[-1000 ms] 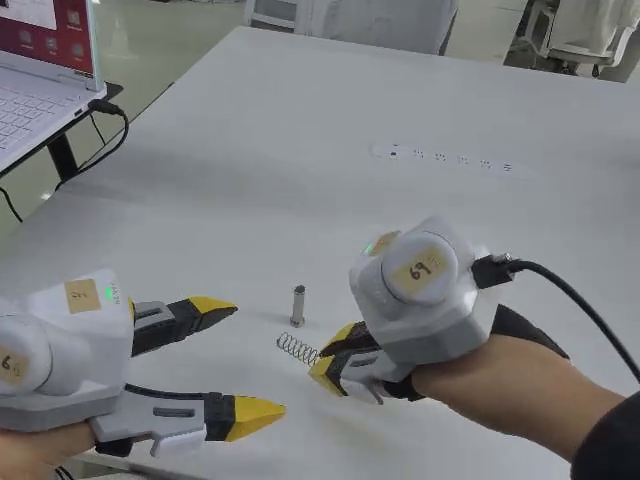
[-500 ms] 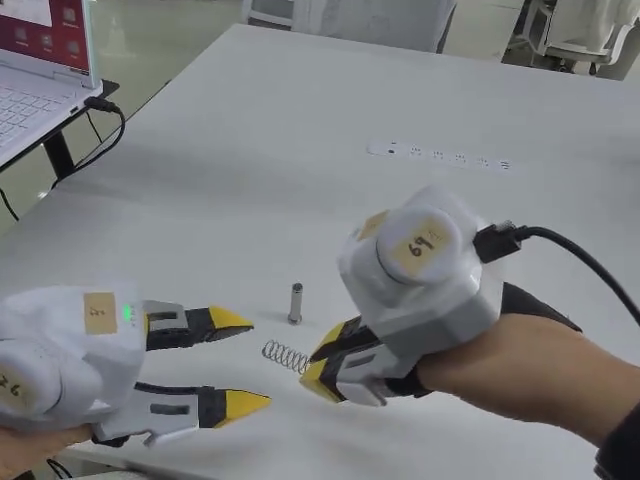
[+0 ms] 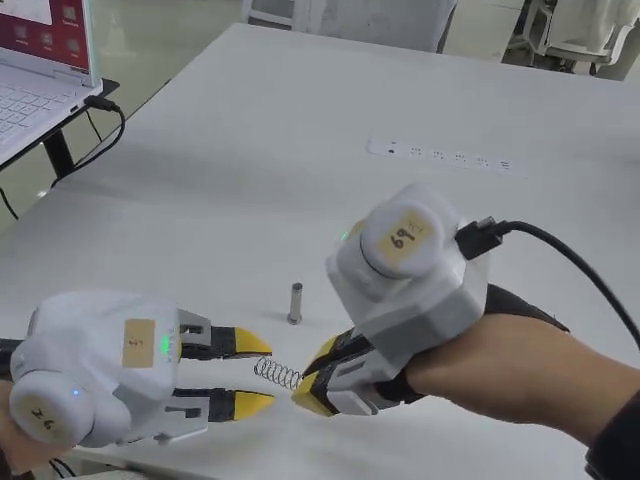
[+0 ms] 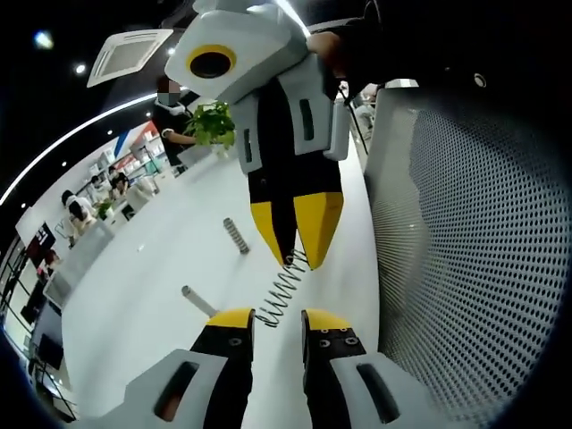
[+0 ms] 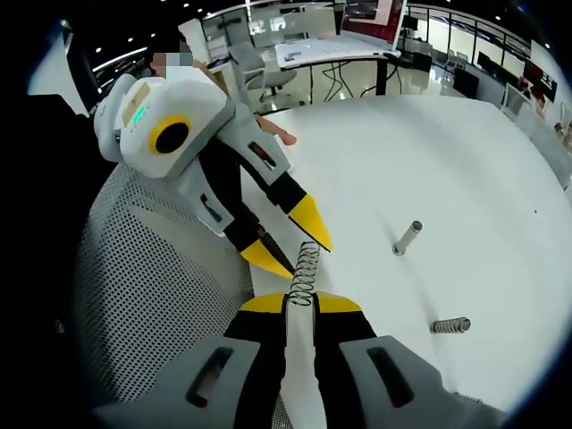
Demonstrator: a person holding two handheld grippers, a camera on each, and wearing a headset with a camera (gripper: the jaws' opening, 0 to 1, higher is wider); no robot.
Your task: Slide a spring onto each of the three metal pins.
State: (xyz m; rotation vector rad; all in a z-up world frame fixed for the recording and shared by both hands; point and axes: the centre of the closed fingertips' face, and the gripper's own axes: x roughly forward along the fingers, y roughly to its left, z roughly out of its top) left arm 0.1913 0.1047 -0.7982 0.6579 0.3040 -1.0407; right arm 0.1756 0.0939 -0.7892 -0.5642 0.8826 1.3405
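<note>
Yellow jaw tips meet nose to nose over the near edge of the white counter (image 3: 250,180). The right tool (image 3: 312,380), held in a hand (image 3: 500,365) with a black cable (image 3: 570,275) running off its back, has its jaws pinched almost together on one end of a spring (image 3: 277,373). The spring juts out from those tips, slanting toward the left tool (image 3: 266,372).

The left tool's jaws stand apart. In the left gripper view the spring's free end (image 4: 268,315) lies in the gap between the two tips; whether it touches either jaw cannot be told. In that view the right tool (image 4: 295,250) comes down from the top, its tips closed on the spring's far end.

In the right gripper view the spring (image 5: 305,268) rises straight out of the right tool's own tips (image 5: 302,306), pointing at the left tool (image 5: 290,243) opposite.

One metal pin (image 3: 296,303) stands upright on the counter just beyond the two tools, bare and apart from the spring. The right gripper view shows a second spring (image 5: 450,325) lying flat on the counter near that pin (image 5: 407,237).

Farther back lie a white power strip (image 3: 445,157) and, off the left edge, a laptop (image 3: 30,60).
</note>
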